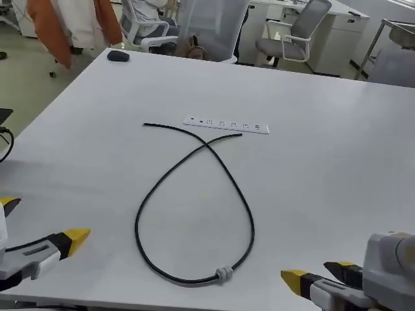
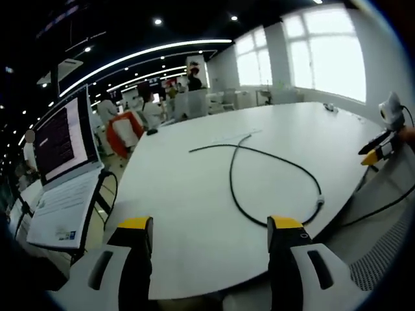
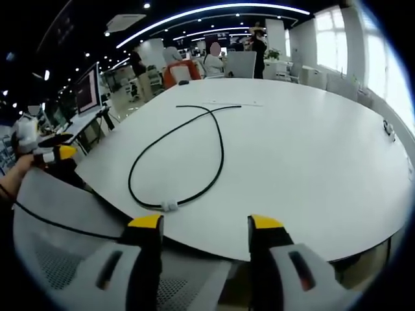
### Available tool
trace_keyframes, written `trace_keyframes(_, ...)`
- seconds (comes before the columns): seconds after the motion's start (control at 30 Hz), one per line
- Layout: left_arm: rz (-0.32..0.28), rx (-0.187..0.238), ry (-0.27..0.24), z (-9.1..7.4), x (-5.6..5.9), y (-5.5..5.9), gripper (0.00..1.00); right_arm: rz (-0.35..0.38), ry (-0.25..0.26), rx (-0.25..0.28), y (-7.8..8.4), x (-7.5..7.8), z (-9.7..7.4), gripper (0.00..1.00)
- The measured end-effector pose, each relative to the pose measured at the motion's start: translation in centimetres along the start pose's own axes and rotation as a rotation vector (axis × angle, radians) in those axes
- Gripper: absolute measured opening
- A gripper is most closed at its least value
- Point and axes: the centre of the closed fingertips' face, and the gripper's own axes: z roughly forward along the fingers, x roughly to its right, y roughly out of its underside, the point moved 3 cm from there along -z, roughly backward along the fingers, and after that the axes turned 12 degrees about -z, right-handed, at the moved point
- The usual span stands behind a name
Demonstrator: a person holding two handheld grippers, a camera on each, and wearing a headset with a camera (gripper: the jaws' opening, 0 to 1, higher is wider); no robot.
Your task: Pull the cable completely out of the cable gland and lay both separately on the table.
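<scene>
— White worktop (image 1: 324, 181) is bearing a thin black looped cable (image 1: 139, 214); its small grey plastic gland (image 1: 224, 273)?
— Lying between left gripper (image 1: 45, 220) and right gripper (image 1: 312, 272), nearer the right. Both are gaping, empty. Cable's looking limp, light; gland's probably offering firmer hold.

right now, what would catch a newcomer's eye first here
A thin black cable lies in a crossed loop on the white table, with a small grey cable gland on its near bend. The yellow-tipped left gripper and right gripper hover open at the near edge.

Black cable (image 1: 206, 144) crossed in loop on table (image 1: 324, 194), gland (image 1: 224, 273) at near bend.
</scene>
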Motion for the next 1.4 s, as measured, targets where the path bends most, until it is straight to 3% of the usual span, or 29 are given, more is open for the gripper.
trace_keyframes(0.1, 0.037, 0.009, 0.009, -0.2, 0.3, -1.2, 0.75, -0.032, -0.035, -0.001, -0.4, -0.3, -0.3, 0.51)
trace_keyframes(0.27, 0.127, -0.004, 0.110, 0.5, 2.3, -3.3, 0.76, -0.024, -0.087, 0.043, -2.3, -0.5, -1.5, 0.50)
trace_keyframes(0.33, 0.154, -0.017, 0.194, 1.1, 4.1, -3.7, 0.75, -0.028, -0.100, 0.057, -3.0, -0.6, -1.9, 0.49)
trace_keyframes(0.37, 0.160, -0.077, 0.259, 1.3, 5.4, -3.2, 0.72, -0.032, -0.107, 0.073, -3.5, -0.8, -2.2, 0.49)
trace_keyframes(0.47, 0.213, -0.067, 0.322, 2.1, 7.3, -3.8, 0.65, -0.038, -0.115, 0.089, -4.0, -1.0, -2.7, 0.48)
trace_keyframes(0.5, 0.232, -0.101, 0.373, 2.4, 8.5, -3.4, 0.64, -0.043, -0.121, 0.100, -4.2, -1.1, -2.8, 0.48)
trace_keyframes(0.57, 0.265, -0.138, 0.423, 3.1, 10.1, -2.9, 0.63, -0.032, -0.137, 0.138, -4.6, -1.3, -3.0, 0.47)
trace_keyframes(0.7, 0.329, -0.158, 0.512, 3.9, 13.0, -2.6, 0.57, -0.025, -0.146, 0.143, -4.4, -1.5, -3.3, 0.45)
trace_keyframes(0.8, 0.337, -0.206, 0.538, 4.8, 14.7, -2.1, 0.51, -0.025, -0.136, 0.138, -4.1, -1.2, -3.6, 0.44)
trace_keyframes(0.9, 0.322, -0.210, 0.596, 5.3, 16.6, -1.8, 0.46, -0.013, -0.133, 0.152, -4.2, -1.2, -3.9, 0.44)
trace_keyframes(1.1, 0.377, -0.290, 0.659, 6.6, 19.5, -0.3, 0.47, -0.031, -0.157, 0.171, -4.3, -2.1, -4.3, 0.43)
trace_keyframes(1.2, 0.381, -0.338, 0.673, 7.0, 20.2, 0.4, 0.45, -0.047, -0.167, 0.161, -3.9, -2.5, -4.4, 0.43)
trace_keyframes(1.33, 0.403, -0.359, 0.685, 7.5, 21.0, 1.1, 0.44, -0.048, -0.171, 0.148, -3.6, -2.6, -4.6, 0.42)
trace_keyframes(1.4, 0.406, -0.391, 0.697, 7.5, 21.4, 1.6, 0.42, -0.037, -0.160, 0.140, -3.4, -2.5, -4.7, 0.41)
